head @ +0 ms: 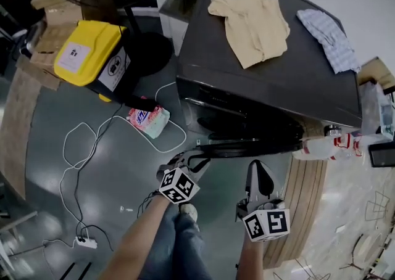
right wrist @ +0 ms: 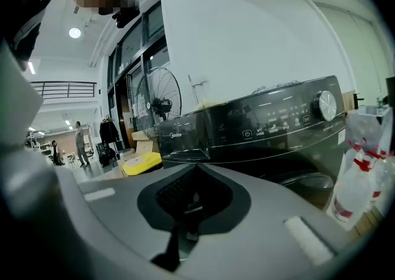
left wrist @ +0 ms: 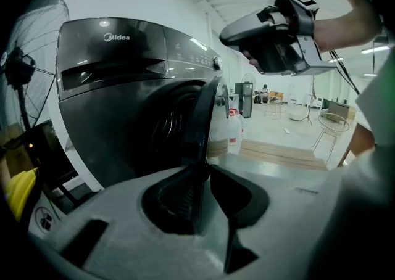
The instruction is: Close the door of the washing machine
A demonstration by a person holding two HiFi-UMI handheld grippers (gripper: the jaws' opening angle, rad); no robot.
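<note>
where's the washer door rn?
Head view, centre: the door stands open at the front of the washing machine, its free edge between the jaws of the left gripper.

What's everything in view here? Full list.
washing machine: 1, dark grey, centre
door: 1, dark, swung open at the machine's front
beige cloth: 1, beige, on the machine's top
checked cloth: 1, blue and white, on the top, towards its right
bin: 1, yellow lid, floor left of the machine
fan: 1, black, behind the bin
packet: 1, pink and teal, floor beside the bin
power strip: 1, white, floor lower left
bottle: at least 1, clear with red label, right of the machine
jeans: 1, blue, bottom centre
left gripper: 1, grey, at the door's edge; tongs nearly together, grip unclear
right gripper: 1, grey; tongs shut, empty
</note>
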